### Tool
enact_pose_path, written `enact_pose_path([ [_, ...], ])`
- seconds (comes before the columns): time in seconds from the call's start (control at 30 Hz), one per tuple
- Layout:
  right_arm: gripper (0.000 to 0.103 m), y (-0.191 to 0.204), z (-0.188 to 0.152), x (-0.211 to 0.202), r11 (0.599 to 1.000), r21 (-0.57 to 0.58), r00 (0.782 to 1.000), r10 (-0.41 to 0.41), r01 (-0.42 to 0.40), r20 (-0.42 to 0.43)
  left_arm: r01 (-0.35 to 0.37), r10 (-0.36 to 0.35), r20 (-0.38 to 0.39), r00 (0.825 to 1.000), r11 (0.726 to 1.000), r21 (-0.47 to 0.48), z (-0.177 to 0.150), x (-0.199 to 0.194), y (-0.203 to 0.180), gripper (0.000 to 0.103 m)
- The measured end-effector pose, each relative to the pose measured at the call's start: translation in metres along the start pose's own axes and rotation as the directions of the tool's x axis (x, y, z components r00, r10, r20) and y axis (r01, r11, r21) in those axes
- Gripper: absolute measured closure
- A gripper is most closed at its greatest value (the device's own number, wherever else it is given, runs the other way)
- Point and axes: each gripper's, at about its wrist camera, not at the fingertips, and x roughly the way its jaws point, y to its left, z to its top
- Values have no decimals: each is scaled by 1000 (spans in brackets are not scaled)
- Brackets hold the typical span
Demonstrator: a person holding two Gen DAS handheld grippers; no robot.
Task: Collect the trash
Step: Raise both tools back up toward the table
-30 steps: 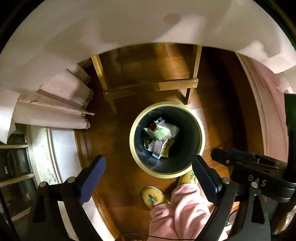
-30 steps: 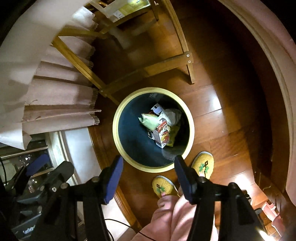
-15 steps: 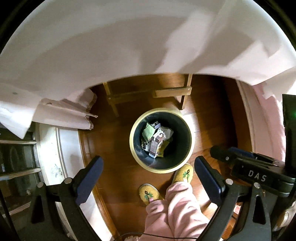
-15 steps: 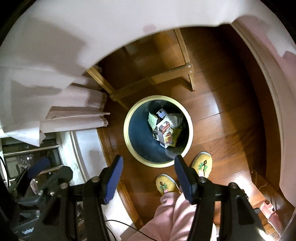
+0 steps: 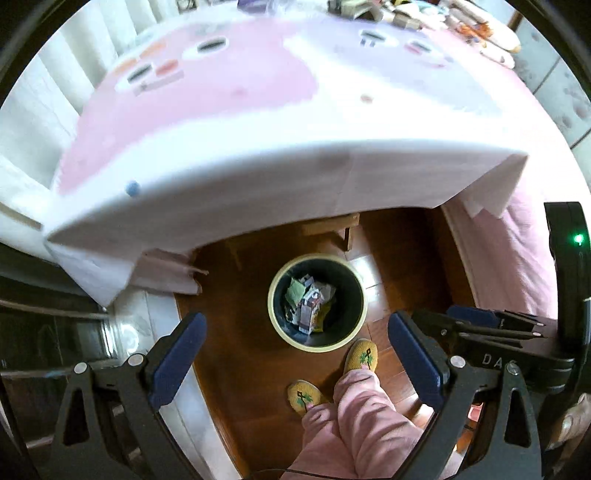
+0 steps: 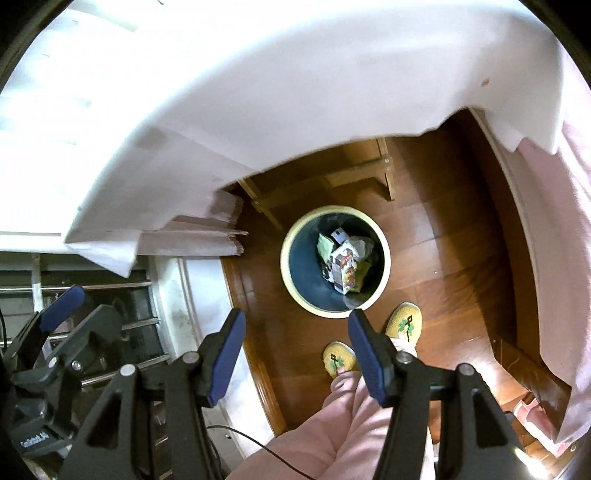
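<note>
A round dark bin (image 5: 347, 291) with a pale rim stands on the wooden floor below the table edge; it also shows in the right wrist view (image 6: 306, 266). Trash (image 5: 308, 304) lies inside it: a carton, green and yellow wrappers, crumpled paper (image 6: 343, 264). My left gripper (image 5: 295, 363) is open and empty, high above the bin. My right gripper (image 6: 295, 356) is open and empty, also high above the bin. The right gripper's body (image 5: 491, 328) shows at the right of the left wrist view.
A table with a white and pink cloth (image 5: 229, 122) fills the upper part of both views, with small items at its far edge (image 5: 369, 11). The person's pink trousers (image 5: 354, 417) and yellow slippers (image 6: 404, 325) are beside the bin. Wooden table legs (image 6: 384, 173) stand behind it.
Both grippers have risen well away from the bin, which now looks smaller. The table top has come into the left wrist view. Both grippers stay open.
</note>
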Motion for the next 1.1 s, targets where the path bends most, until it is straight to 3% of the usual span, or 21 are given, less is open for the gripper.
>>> enact_pose_path([
  [0.3,43,29,-1,-87,999,-49,986,-6,14,165,22,-31,153,988,998,56,14,-86,1,5],
  [0.63,39,39,16,-158,997,-56,937,-24,46,348,56,-85,339,937,994,93,54,-159,6,1],
  [0.83,36,44,44,-186,996,-72,905,-18,54,425,79,-109,389,915,992,94,84,-176,7,1],
  [1.1,31,36,119,-199,986,-139,875,-16,95,483,84,-104,400,910,994,69,151,-163,-6,1],
])
